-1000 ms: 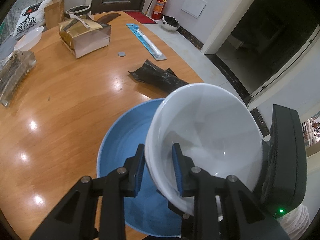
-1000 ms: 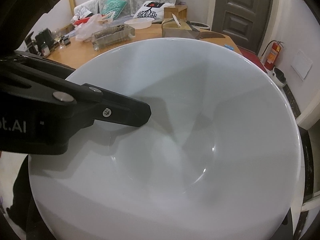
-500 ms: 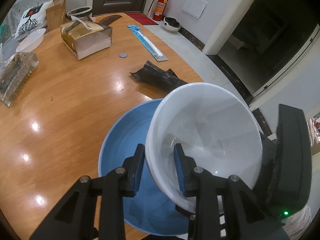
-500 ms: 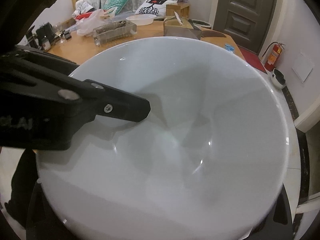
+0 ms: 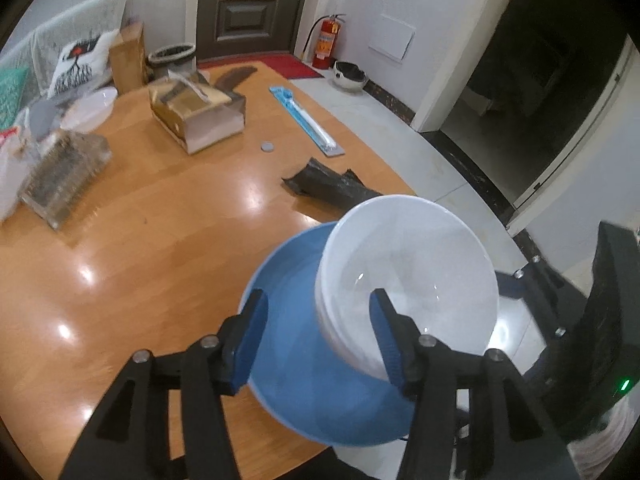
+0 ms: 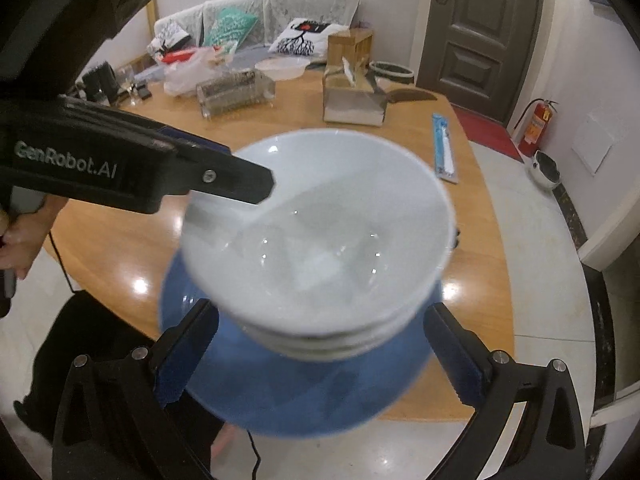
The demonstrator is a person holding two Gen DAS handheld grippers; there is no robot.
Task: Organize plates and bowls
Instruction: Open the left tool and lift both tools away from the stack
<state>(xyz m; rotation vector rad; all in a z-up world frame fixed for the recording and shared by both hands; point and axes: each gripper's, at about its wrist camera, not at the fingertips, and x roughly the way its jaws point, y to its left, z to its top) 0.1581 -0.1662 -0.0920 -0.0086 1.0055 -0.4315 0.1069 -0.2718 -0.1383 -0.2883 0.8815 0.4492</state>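
Left wrist view: the left gripper (image 5: 316, 332) is seen spread open, one finger outside and one inside the rim of a white bowl (image 5: 408, 280) stacked on a blue plate (image 5: 288, 320) at the near edge of the wooden table (image 5: 160, 220). Right wrist view: the right gripper (image 6: 320, 356) is likewise open, its fingers flanking the bowl stack without touching it.

On the wooden table (image 5: 160, 216) lie a black bag (image 5: 332, 186) nearby, with a tissue box (image 5: 200, 118), coin (image 5: 267, 146) and blue packet (image 5: 306, 120) farther off.
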